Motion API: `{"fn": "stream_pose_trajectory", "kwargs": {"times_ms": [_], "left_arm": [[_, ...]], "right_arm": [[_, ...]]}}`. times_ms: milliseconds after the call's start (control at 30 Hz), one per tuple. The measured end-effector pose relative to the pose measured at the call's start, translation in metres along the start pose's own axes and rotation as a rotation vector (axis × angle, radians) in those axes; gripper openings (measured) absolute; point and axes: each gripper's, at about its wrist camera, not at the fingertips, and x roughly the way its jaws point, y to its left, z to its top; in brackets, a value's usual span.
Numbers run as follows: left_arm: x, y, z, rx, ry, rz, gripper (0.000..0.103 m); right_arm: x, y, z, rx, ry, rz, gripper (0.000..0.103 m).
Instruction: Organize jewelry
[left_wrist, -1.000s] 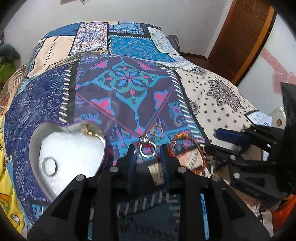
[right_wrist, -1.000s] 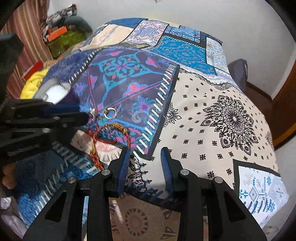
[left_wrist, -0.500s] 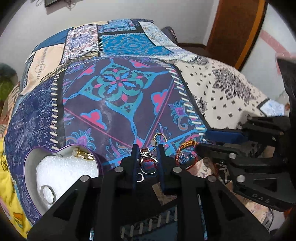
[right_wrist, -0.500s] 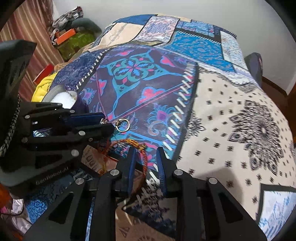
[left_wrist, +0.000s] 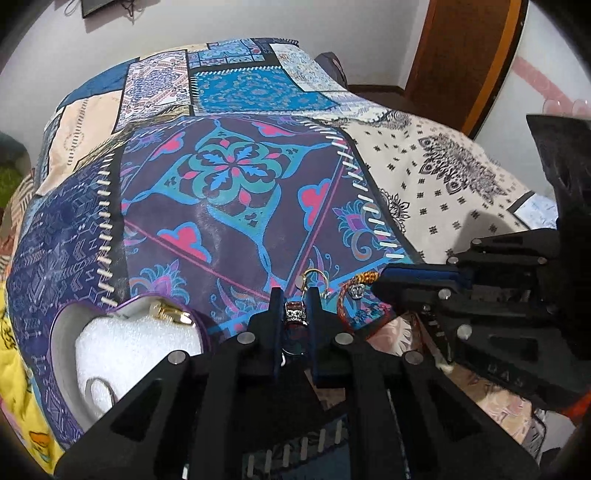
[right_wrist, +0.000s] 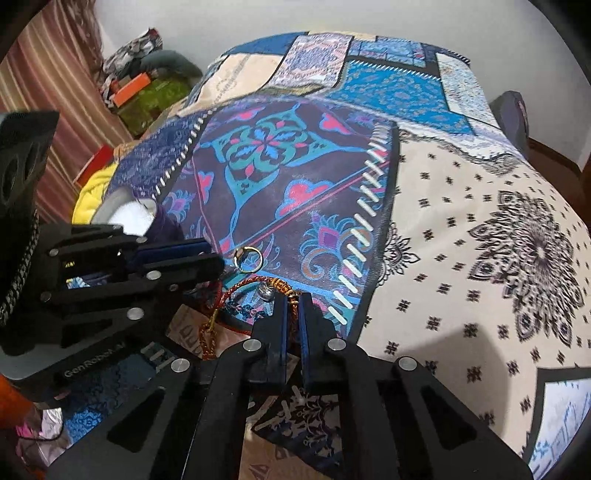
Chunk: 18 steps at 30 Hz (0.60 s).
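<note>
Rings first: our left gripper (left_wrist: 294, 310) is clenched on a jewelled ring (left_wrist: 294, 313) at lower centre of the left view. Our right gripper (right_wrist: 291, 306) is pinched on the red-and-gold bracelet (right_wrist: 255, 286), low centre in the right view. We're at the pickup step, we judge. Next we need a lift and a swing to the heart box (left_wrist: 64, 354), lower left, where a gold piece (left_wrist: 168, 313) already sits. One gold ring (right_wrist: 250, 257) waits on the quilt (left_wrist: 236, 206).

Both tools are matte black plastic with triangular cut-outs and round silver screws. Each gripper, left gripper (left_wrist: 294, 314) and right gripper (right_wrist: 291, 317), has dark blue pads (left_wrist: 276, 325). Pale lettering marks the left's side.
</note>
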Motion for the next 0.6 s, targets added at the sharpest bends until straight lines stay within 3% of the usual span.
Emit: {"fn": "stream_pose_trajectory", "kwargs": {"times_ms": [600], "left_arm": [[-0.082, 0.017, -0.018, -0.078, -0.151, -0.007, 0.01]], "right_arm": [[-0.053, 0.025, 0.013, -0.039, -0.129, -0.035, 0.005]]}}
